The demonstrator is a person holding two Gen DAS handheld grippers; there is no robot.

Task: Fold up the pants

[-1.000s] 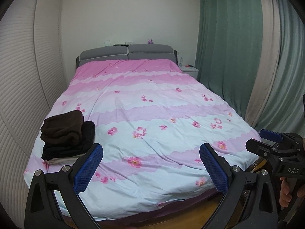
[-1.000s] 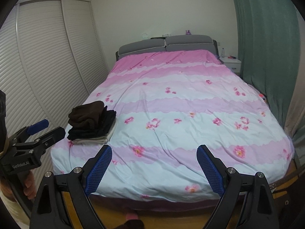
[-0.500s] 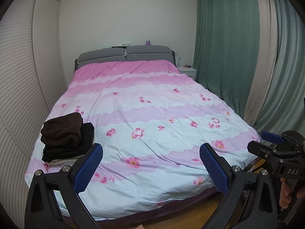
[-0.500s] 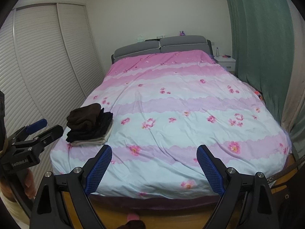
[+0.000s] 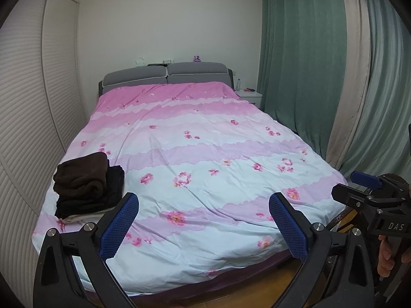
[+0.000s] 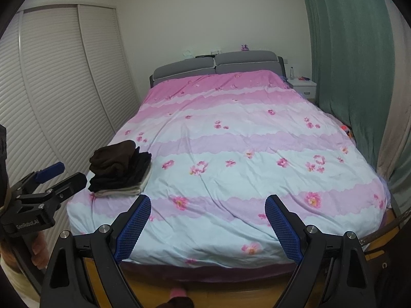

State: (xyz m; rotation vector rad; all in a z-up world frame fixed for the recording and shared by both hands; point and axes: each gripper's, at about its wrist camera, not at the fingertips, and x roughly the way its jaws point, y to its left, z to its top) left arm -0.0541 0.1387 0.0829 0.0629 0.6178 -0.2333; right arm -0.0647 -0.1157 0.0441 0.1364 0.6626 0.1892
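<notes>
A pile of folded pants (image 5: 87, 187) is seen on the near left corner of the bed (image 5: 205, 169). The pile is made of a brown pair (image 5: 82, 173) on top, black pairs (image 5: 102, 197) under it, and a cream-white one (image 6: 120, 191) at the very bottom. The brown pair is bunched up a bit and is set more to the left side of the pile. The pile is kept close to the left edge of the bed.

The left gripper (image 5: 203, 227) is held up in front of the foot of the bed. Its two blue pads (image 5: 119, 225) are spread wide apart, and nothing is held between them. The right gripper (image 6: 208, 228) is held the same way, with its blue pads (image 6: 133, 227) wide apart and nothing between them. Neither gripper is touching the pants or the bed. Each gripper is seen from the side in the other one's view, with a hand (image 5: 385, 256) wrapped around its handle.

The bed is covered by a quilt with pink, purple and pale blue stripes and small pink flowers. A grey headboard (image 5: 165, 75) is set at the far end. White slatted closet doors (image 6: 59, 89) are seen on the left, and green curtains (image 5: 303, 71) are hung on the right. A small white nightstand (image 6: 301, 86) is tucked by the curtains. A wood floor (image 5: 257, 282) is seen under the grippers.
</notes>
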